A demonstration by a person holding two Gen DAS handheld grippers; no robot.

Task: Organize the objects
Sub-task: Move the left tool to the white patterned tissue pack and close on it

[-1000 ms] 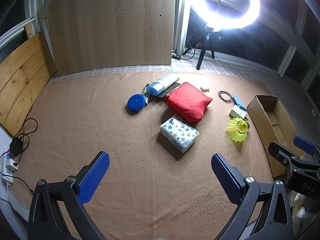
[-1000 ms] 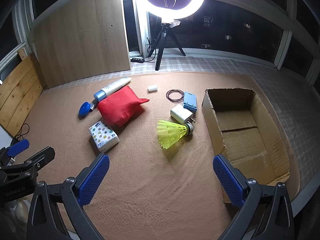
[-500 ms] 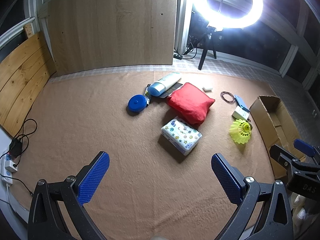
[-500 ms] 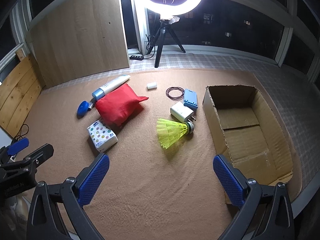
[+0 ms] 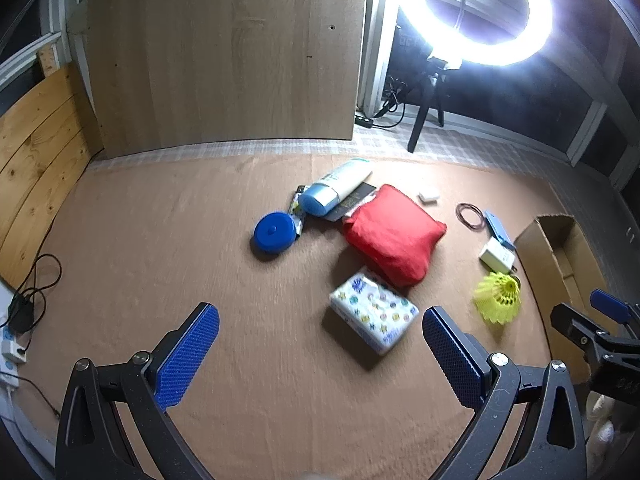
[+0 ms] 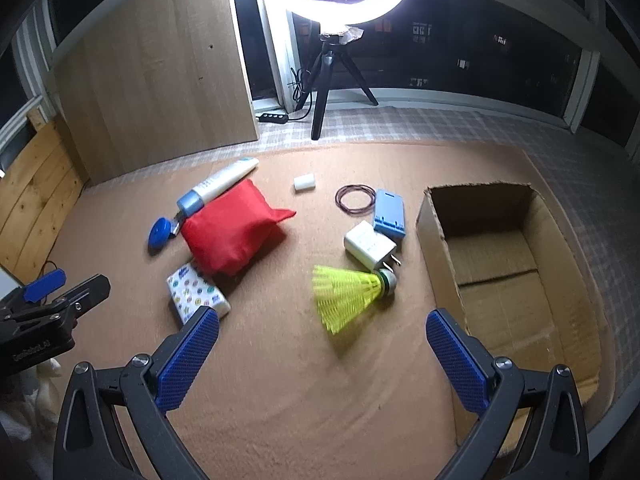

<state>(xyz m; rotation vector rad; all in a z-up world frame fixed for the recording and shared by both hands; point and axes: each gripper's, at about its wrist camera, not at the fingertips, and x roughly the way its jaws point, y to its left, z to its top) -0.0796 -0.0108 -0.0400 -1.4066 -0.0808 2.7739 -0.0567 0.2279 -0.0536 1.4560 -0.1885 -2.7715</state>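
Objects lie on a brown carpet: a red pouch [image 5: 394, 232] [image 6: 236, 230], a patterned tissue pack [image 5: 372, 310] [image 6: 196, 292], a blue round case [image 5: 274, 232] [image 6: 159, 233], a blue-capped tube [image 5: 338, 186] [image 6: 218, 186], a yellow shuttlecock [image 5: 498, 296] [image 6: 350, 290], a white charger [image 6: 370, 245], a blue card box [image 6: 389, 214] and a wire loop [image 6: 355, 198]. An open cardboard box [image 6: 440, 248] [image 5: 556, 256] lies at the right. My left gripper [image 5: 320, 356] is open and empty, near the tissue pack. My right gripper [image 6: 322, 360] is open and empty, just short of the shuttlecock.
A ring light on a tripod [image 6: 326, 92] and a power strip [image 6: 274, 117] stand beyond the carpet. A wooden board [image 5: 224, 64] leans at the back. Cables and a socket [image 5: 16, 312] lie at the left. A small white block [image 6: 305, 182] lies by the pouch.
Both grippers have moved forward and down toward the objects, which look larger and nearer; the left view shifted so the objects drift right. Both stay open.
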